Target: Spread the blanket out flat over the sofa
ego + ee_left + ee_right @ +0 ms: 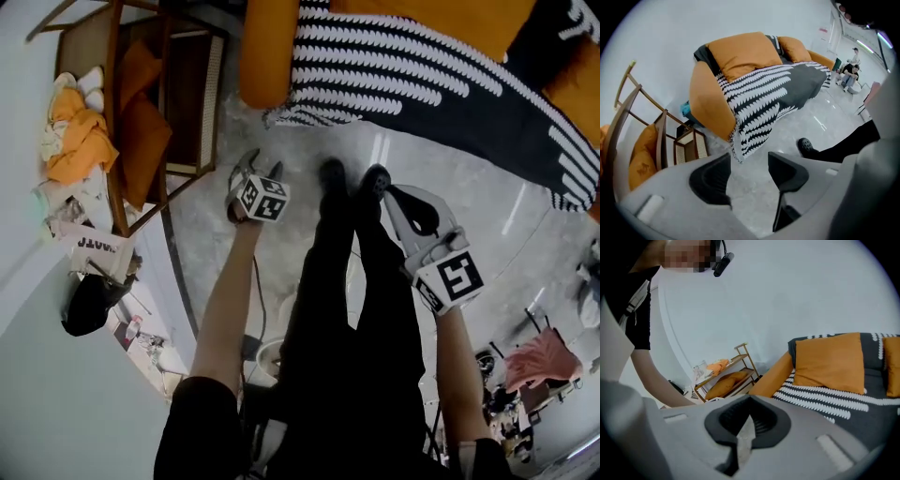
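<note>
The black-and-white patterned blanket (441, 80) lies spread over the seat of the orange sofa (267, 52), with one edge hanging down the front near the arm. In the left gripper view the blanket (764, 98) drapes below two orange cushions (740, 54). My left gripper (262, 166) hovers over the floor in front of the sofa arm; its jaws (749, 161) stand open with nothing between them. My right gripper (398, 197) is held lower right, apart from the blanket (843, 404). It (749, 413) is shut, pads together, holding nothing.
A wooden shelf rack (141, 122) with orange cushions and folded cloths stands left of the sofa. The person's black-clad legs and shoes (347, 178) are between the grippers on the glossy grey floor. Clutter and a pink cloth (539, 361) lie far right. People sit (853, 70) beyond the sofa.
</note>
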### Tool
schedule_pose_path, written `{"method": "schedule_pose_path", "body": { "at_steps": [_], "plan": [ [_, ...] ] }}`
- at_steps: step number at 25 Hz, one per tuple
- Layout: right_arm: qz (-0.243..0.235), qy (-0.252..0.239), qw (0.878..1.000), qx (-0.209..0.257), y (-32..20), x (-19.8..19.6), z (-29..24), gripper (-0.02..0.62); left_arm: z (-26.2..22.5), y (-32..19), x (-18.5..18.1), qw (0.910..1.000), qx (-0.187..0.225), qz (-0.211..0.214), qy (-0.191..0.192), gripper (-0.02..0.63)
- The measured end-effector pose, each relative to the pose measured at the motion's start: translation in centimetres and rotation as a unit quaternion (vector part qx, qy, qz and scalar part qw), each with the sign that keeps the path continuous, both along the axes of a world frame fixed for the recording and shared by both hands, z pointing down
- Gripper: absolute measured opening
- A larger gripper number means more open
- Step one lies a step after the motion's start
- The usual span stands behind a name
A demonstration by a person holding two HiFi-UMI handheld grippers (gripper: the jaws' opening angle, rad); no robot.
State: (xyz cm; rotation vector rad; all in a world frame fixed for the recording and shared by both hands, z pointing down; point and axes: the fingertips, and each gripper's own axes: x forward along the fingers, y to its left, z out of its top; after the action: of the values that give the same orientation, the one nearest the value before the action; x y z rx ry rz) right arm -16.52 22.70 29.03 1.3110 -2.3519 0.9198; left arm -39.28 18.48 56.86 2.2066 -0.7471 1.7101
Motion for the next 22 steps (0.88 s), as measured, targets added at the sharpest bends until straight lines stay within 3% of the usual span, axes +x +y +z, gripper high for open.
{"method": "schedule_pose_path", "body": {
  "at_steps": [9,14,22],
  "plan": [
    [0.042,0.029,0.998,0.044,1.9,2.5,-9.1,0.003,-15.0,-2.0,6.2,0.9919,0.066,-0.018,0.107,0.209],
    [0.086,0.049,0.992,0.074,3.4,5.7,-13.2,0.003,-22.8,-2.3,11.2,0.9822,0.101,0.017,0.157,0.179],
    [0.138,0.072,0.983,0.101,8.9,12.3,-18.6,0.003,-33.8,2.1,20.1,0.9613,0.143,0.088,0.218,0.130]
  ]
}}
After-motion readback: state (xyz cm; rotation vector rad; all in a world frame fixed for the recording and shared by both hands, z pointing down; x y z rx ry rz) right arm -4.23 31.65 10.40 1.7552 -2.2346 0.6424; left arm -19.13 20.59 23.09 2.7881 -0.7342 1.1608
